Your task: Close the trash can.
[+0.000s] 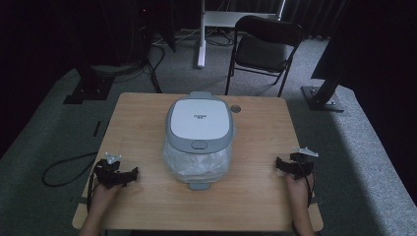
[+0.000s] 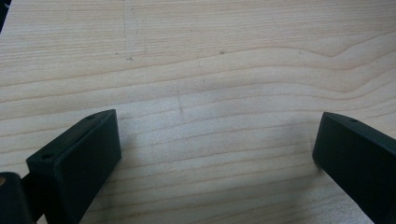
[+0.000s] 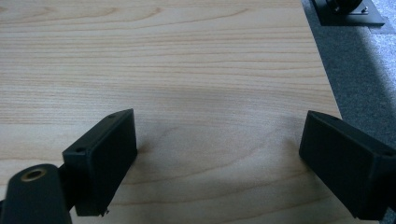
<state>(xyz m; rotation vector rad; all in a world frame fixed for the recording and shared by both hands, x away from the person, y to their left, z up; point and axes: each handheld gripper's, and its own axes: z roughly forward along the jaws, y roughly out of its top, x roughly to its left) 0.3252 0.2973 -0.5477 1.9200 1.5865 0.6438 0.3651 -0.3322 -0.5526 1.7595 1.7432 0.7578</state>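
Centrally, bin [image 1: 199,140] long axis runs front-to-back; lid [image 1: 200,118] far end.

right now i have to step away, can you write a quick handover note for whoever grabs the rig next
Left claw: open, holding nothing, low over the wooden table at its near left.
Right claw: open, holding nothing, near the table's right edge.
The grey-and-white lidded appliance sits mid-table between the two claws, lid down, with clear plastic bunched around its lower front. Neither claw touches it.
Done: nothing visible yet.
Left: probably bring both claws in to the appliance, to its lid or the plastic.
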